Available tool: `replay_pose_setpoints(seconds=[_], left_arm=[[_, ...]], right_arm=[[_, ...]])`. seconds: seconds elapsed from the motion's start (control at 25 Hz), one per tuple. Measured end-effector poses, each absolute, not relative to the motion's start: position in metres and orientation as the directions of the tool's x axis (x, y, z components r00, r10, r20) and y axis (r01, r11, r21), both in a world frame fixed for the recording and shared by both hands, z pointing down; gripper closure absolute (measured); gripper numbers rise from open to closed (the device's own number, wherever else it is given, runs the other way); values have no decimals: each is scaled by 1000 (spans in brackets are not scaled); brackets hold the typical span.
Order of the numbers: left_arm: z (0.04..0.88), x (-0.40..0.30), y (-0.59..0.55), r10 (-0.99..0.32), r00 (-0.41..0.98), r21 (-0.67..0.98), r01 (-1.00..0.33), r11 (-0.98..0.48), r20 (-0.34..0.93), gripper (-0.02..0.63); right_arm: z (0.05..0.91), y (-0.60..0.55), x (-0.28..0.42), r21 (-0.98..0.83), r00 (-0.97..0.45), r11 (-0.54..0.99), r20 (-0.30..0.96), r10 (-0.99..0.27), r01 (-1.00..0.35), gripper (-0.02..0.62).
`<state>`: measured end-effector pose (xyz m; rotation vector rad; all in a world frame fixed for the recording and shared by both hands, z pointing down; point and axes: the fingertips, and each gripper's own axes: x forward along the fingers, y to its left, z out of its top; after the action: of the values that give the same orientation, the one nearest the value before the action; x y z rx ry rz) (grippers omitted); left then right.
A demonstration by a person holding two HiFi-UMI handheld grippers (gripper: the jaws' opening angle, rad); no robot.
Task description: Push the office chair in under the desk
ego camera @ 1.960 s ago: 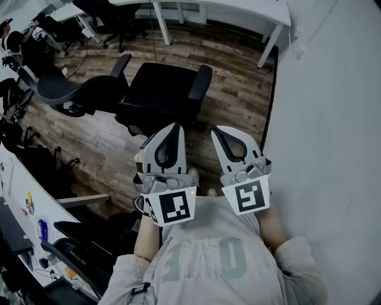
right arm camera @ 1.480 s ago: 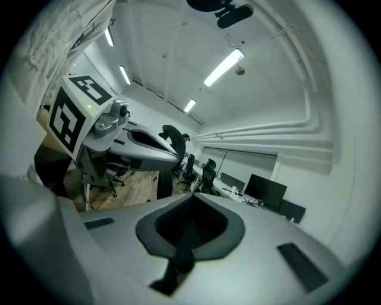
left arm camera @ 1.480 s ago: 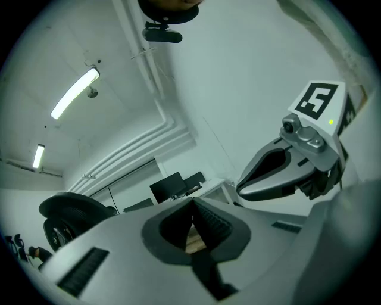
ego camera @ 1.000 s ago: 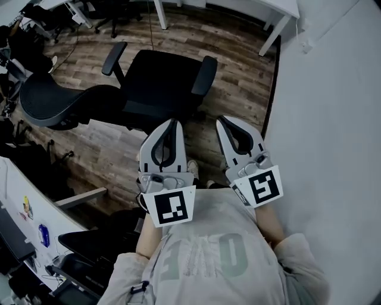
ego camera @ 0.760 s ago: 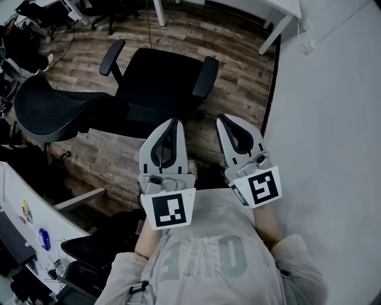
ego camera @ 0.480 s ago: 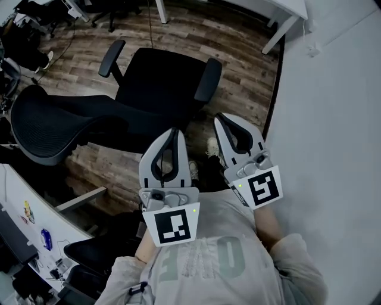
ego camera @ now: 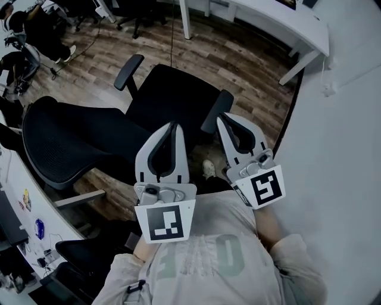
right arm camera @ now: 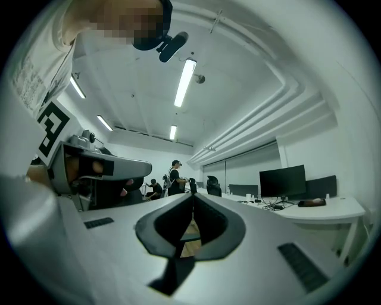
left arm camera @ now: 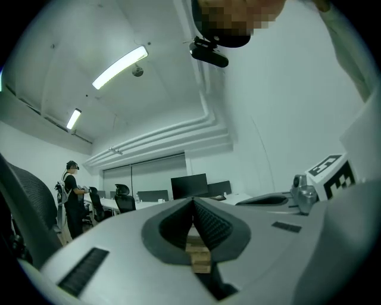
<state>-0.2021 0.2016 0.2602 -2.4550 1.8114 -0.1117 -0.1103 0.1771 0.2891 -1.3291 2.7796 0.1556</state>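
The black office chair [ego camera: 172, 98] stands on the wood floor in the head view, its seat facing me and its mesh backrest [ego camera: 65, 140] leaning out to the left. My left gripper [ego camera: 172, 126] is held level in front of my chest, over the seat's near edge, jaws shut with nothing between them. My right gripper [ego camera: 224, 118] is beside it, by the chair's right armrest [ego camera: 217, 110], also shut and empty. In the left gripper view the shut left gripper [left arm camera: 192, 201] points across the room, with the backrest [left arm camera: 24, 202] at the left edge. Neither gripper touches the chair.
A white desk [ego camera: 280, 18] runs along the far side, top right, and carries monitors [right arm camera: 283, 181]. Another desk edge [ego camera: 12, 196] with small items is at the left. A white wall [ego camera: 345, 149] is close on the right. A person [left arm camera: 71, 196] stands far off among more chairs.
Both grippers have moved forward with me toward the chair, still shut. The chair's seat and backrest now lie closer and larger below them.
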Motion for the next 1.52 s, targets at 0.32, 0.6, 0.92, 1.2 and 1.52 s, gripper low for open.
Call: replay_pose_setpoints(seconds=[0.32,0.6,0.92,1.2,1.52], left_arm=[[249,-202,159,-988,154,-121,-981,-152,-8,590],[232,-238,177,-999,43,-143,-989,-40,-22,591],[187,-266,225,-993,15,-145,-989,2,-121,589],[164,-325,284,-968,-186,-206,-954,219,-167,586],[244,-437,324,-903,-426,-235,-884,405,47,383]], right_arm=[[285,144,-119,35,-777,777,-71,-625,-628,574],[263,157,-200,55,-930,931,-97,-355,-361,574],[234,200,-264,23,-981,995,-175,-88,-93,572],[224,228,-288,14,-983,998,-173,57,55,553],[236,251,-317,-2,-987,993,-116,114,115,383]])
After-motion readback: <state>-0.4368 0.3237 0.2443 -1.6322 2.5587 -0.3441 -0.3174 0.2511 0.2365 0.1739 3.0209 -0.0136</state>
